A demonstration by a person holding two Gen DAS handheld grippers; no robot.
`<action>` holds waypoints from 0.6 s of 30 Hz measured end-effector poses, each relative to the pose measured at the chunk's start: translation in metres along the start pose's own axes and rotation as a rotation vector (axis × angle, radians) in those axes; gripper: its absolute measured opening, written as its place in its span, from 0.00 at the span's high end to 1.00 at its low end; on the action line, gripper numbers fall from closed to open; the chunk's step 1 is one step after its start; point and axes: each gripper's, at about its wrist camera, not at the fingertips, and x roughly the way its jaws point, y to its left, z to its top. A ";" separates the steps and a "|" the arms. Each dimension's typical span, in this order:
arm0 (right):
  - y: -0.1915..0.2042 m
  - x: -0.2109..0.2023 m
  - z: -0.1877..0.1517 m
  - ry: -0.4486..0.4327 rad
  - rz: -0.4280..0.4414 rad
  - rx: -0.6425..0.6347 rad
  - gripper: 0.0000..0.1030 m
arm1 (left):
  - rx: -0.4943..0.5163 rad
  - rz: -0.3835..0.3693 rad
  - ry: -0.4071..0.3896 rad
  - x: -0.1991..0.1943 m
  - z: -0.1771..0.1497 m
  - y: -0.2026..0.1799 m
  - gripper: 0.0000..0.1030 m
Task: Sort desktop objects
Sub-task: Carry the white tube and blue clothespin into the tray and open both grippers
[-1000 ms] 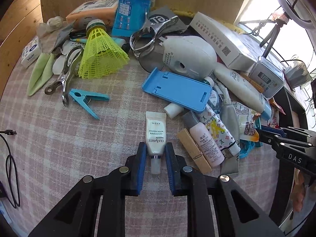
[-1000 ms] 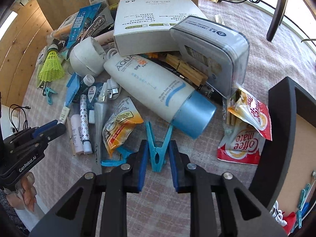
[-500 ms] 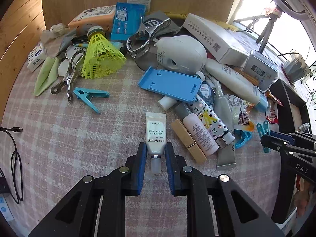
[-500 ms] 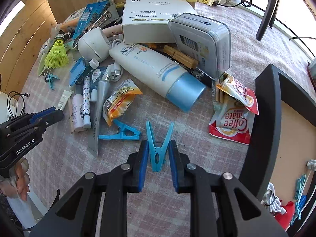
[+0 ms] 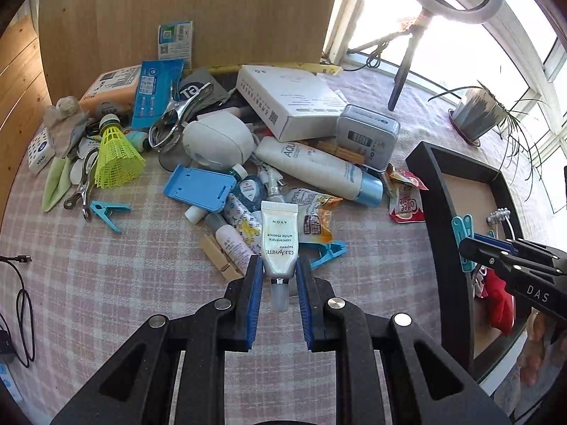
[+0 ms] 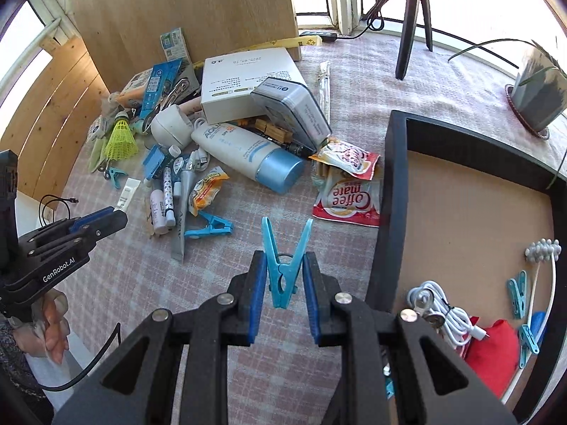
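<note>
Two sunlit windows edge our checked tablecloth (image 5: 106,283). Our left gripper (image 5: 278,276) clamps the white tube (image 5: 279,241) above the clutter; our right gripper (image 6: 283,279) pinches a blue clothespin (image 6: 283,265) beside the black tray (image 6: 389,194).

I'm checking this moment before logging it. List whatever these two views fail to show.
- Black tray, right wrist view: near corner hidden behind the right tool; far side cut by the edge.
- Blue clothespin: lower end covered by the pads.
- Avon tube, left wrist view: whether its cap touches the left tool.
- White box: print too small to read.
</note>
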 end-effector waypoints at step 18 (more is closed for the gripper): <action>-0.172 -0.092 -0.070 -0.102 -0.200 0.336 0.80 | 0.365 -0.231 0.060 0.024 -0.011 -0.242 0.82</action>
